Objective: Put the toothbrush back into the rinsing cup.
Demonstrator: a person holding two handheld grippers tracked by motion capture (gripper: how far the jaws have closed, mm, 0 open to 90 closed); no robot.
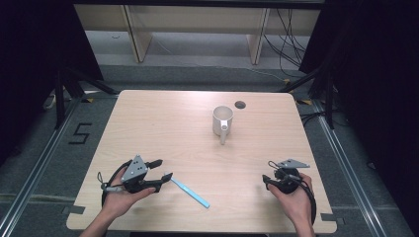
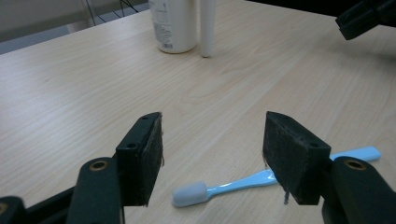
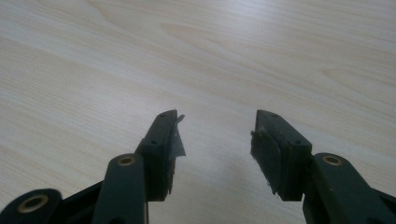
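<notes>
A light blue toothbrush (image 1: pixel 190 193) with a white head lies flat on the wooden table (image 1: pixel 163 123), near its front left. My left gripper (image 1: pixel 165 169) hovers at the brush's head end, jaws open. In the left gripper view the toothbrush (image 2: pixel 233 184) lies on the table below my open left gripper (image 2: pixel 212 154), and the right-hand jaw hides part of the handle. A white cup (image 1: pixel 222 118) stands at the back middle, with a white tube (image 1: pixel 224 134) in front of it. My right gripper (image 1: pixel 267 180) rests near the front right, open (image 3: pixel 215 140) over bare wood.
A dark round hole (image 1: pixel 240 104) sits in the tabletop behind the cup. Beyond the table's far edge stand wooden furniture legs (image 1: pixel 257 44) and loose cables. Black curtains flank both sides. In the left gripper view the cup (image 2: pixel 173 25) and tube (image 2: pixel 207 28) stand far ahead.
</notes>
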